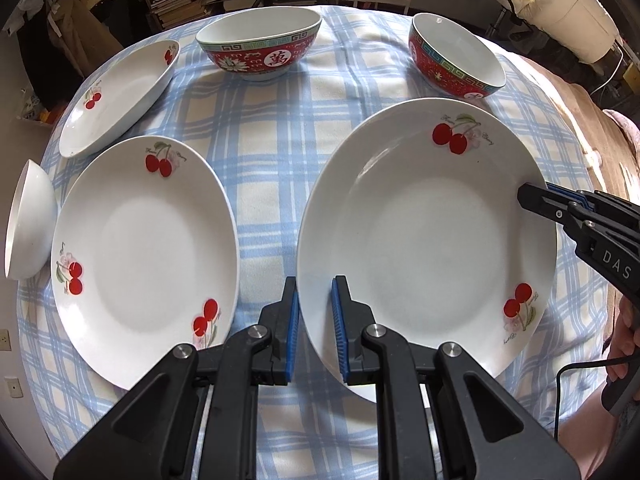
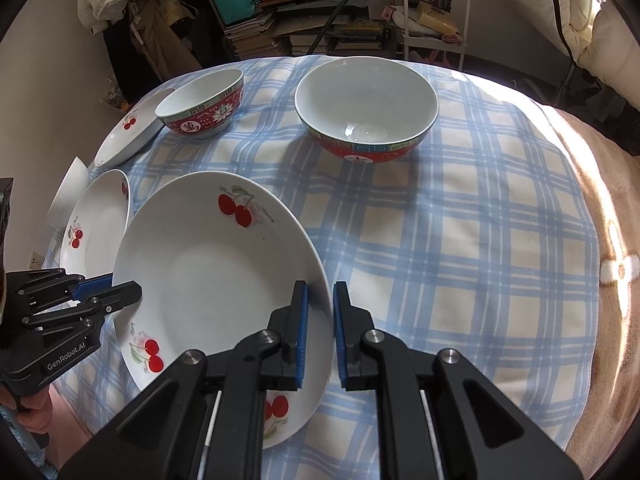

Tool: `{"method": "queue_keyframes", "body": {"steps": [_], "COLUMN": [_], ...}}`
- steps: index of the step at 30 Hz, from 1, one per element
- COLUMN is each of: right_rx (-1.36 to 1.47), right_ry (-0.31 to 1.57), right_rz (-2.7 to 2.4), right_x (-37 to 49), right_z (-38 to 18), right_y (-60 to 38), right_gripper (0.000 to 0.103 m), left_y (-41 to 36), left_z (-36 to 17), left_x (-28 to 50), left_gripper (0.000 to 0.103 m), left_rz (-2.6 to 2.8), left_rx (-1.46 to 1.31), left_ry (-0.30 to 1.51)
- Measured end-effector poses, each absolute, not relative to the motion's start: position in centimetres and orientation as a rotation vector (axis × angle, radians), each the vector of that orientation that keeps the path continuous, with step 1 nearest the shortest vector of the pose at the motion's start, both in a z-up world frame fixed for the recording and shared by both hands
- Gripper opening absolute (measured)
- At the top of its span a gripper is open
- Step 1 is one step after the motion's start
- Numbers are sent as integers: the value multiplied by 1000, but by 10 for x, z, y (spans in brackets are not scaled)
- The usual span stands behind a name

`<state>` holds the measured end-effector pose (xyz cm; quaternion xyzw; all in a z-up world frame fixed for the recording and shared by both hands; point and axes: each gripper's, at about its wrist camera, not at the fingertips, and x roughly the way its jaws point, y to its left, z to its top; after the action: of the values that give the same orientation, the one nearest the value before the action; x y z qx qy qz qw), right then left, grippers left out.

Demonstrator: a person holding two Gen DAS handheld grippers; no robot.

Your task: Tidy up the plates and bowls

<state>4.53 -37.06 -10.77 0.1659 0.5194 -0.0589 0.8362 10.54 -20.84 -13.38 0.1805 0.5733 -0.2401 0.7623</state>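
A large white plate with red cherries (image 1: 432, 232) is held by both grippers at opposite edges. My left gripper (image 1: 315, 280) is shut on its left rim, blue pads on either side of the edge. My right gripper (image 2: 320, 284) is shut on the right rim of the same plate (image 2: 216, 272). The left wrist view shows the right gripper (image 1: 526, 196) at the plate's far right edge. The left gripper (image 2: 124, 285) shows at the plate's left in the right wrist view. A second cherry plate (image 1: 144, 256) lies flat just left of the held one.
A third cherry plate (image 1: 120, 96) sits at the back left, with a plain white bowl (image 1: 28, 224) at the left table edge. Two red patterned bowls (image 1: 260, 48) (image 1: 456, 60) stand at the back on the blue checked cloth (image 1: 272, 152). Shelves and clutter stand behind the table.
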Motion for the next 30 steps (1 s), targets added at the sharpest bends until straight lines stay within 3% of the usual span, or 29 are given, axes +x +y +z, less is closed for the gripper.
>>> {"method": "queue_keyframes", "body": {"steps": [30], "right_rx": [235], "right_ry": [1207], "right_rz": [-60], "right_x": [44], "right_z": [-121], "right_y": [-334], "right_gripper": [13], "left_y": [-182], "left_z": [-154], "left_x": [92], "left_gripper": [18], "left_rz": [-495], "left_rx": [404], "left_ry": [1298]}}
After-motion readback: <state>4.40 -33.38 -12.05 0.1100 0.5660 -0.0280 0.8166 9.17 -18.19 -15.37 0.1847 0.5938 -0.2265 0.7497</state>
